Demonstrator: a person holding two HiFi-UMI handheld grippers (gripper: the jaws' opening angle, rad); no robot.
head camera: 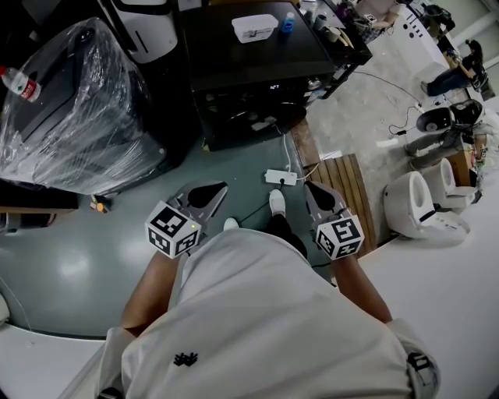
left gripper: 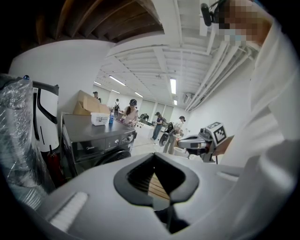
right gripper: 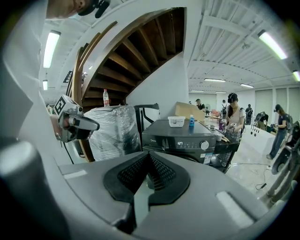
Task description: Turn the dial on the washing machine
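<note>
The dark washing machine (head camera: 257, 62) stands ahead of me, at the top middle of the head view. Its round silver dial (right gripper: 204, 145) sits on the front panel, right of the lit display (right gripper: 180, 143), and also shows small in the left gripper view as the dial (left gripper: 132, 136). My left gripper (head camera: 222, 185) and right gripper (head camera: 309, 185) are held close to my body, well short of the machine, pointing toward it. Both have their jaws shut with nothing between them, as the left gripper (left gripper: 154, 154) and the right gripper (right gripper: 149, 153) show in their own views.
A white container (head camera: 255, 28) and a blue bottle (head camera: 288, 23) stand on top of the machine. A plastic-wrapped appliance (head camera: 70, 109) is at the left. A power strip (head camera: 281, 178) with cables lies on the floor ahead, a wooden board (head camera: 351, 187) and white toilets (head camera: 421, 206) at the right. Several people stand beyond.
</note>
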